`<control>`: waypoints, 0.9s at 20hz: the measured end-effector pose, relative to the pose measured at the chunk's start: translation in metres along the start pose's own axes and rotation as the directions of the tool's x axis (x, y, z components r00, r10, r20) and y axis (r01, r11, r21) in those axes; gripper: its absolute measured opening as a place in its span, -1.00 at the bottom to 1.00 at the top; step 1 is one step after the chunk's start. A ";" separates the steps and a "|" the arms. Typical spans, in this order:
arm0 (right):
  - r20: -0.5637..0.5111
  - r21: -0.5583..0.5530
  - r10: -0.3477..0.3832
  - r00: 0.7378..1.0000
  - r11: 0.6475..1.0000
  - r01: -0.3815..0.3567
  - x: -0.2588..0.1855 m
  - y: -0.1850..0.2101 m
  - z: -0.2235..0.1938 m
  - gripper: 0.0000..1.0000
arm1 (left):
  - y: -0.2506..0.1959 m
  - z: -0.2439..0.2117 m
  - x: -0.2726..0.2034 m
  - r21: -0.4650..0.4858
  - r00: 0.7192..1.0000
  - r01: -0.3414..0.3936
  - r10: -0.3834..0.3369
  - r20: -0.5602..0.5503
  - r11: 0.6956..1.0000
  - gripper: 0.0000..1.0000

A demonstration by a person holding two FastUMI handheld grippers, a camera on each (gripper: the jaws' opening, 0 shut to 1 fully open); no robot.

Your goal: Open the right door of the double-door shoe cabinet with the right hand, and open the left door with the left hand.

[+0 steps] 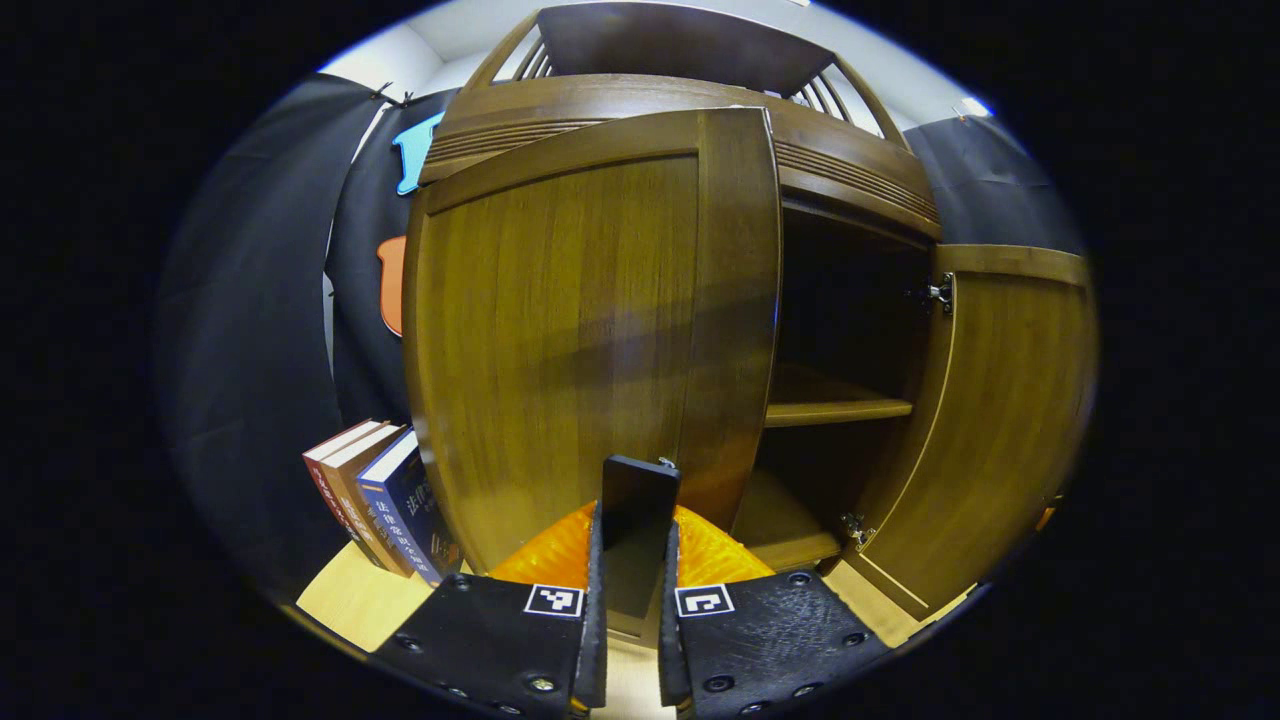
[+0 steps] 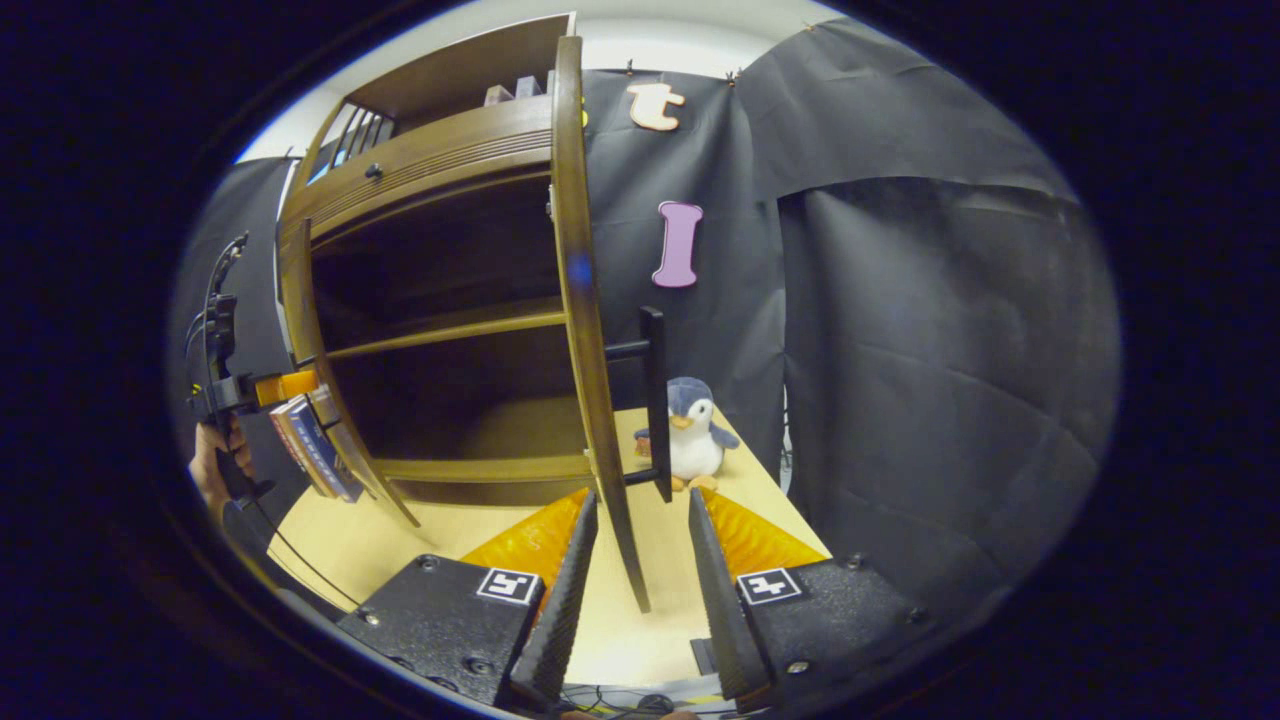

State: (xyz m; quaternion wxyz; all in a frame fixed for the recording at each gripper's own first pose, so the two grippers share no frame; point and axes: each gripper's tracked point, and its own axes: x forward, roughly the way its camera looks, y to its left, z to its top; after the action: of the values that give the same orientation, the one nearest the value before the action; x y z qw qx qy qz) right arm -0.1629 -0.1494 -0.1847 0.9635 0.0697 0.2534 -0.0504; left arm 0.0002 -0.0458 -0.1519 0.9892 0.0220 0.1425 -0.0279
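The brown wooden shoe cabinet point(image 1: 700, 90) stands close in front of me on a light tabletop. My left gripper point(image 1: 637, 530) is shut on the black bar handle point(image 1: 640, 490) of the left door point(image 1: 560, 340), which is swung partly out. To its right the right door point(image 1: 1000, 420) stands wide open, baring a shelf point(image 1: 840, 408). In the right gripper view that right door point(image 2: 578, 300) is edge-on, its black handle point(image 2: 655, 400) on the right side. My right gripper point(image 2: 642, 495) is open, and the door's lower edge passes between its fingers, apparently without touching them.
Several books point(image 1: 385, 500) lean against the cabinet's left side. A plush penguin point(image 2: 690, 430) sits on the tabletop point(image 2: 400, 540) behind the open right door. A hand holding the left gripper point(image 2: 225, 400) is at the far left. Black cloth walls surround the booth.
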 end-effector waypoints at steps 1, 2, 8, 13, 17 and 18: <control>0.000 -0.005 0.000 1.000 1.000 0.000 -0.001 0.002 -0.001 0.17 | 0.002 -0.001 -0.004 -0.003 1.000 -0.003 0.003 -0.002 1.000 -0.61; 0.000 -0.011 0.003 1.000 1.000 -0.003 -0.004 0.003 -0.005 0.17 | 0.005 -0.001 -0.008 -0.006 1.000 -0.007 0.007 0.001 1.000 -0.44; 0.016 -0.033 0.020 1.000 0.999 -0.019 -0.002 0.023 -0.003 0.18 | 0.024 -0.005 -0.033 -0.025 1.000 -0.017 0.017 -0.005 1.000 -0.61; 0.035 -0.057 0.041 0.999 0.998 -0.038 0.002 0.046 0.001 0.18 | 0.040 -0.009 -0.049 -0.041 1.000 -0.026 0.026 -0.008 0.999 -0.63; 0.039 -0.067 0.070 0.997 0.995 -0.067 0.006 0.064 0.002 0.17 | 0.056 -0.011 -0.063 -0.036 0.999 -0.038 0.038 -0.004 0.999 -0.63; 0.044 -0.072 0.079 0.996 0.995 -0.076 0.005 0.070 0.004 0.18 | 0.061 -0.011 -0.066 -0.035 0.999 -0.043 0.043 -0.007 0.998 -0.63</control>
State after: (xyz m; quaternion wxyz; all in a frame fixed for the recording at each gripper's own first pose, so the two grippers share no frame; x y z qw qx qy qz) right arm -0.1474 -0.0817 -0.1757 0.9723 0.0444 0.2295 -0.0056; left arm -0.0619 0.0192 -0.1414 0.9893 0.0080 0.1458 -0.0039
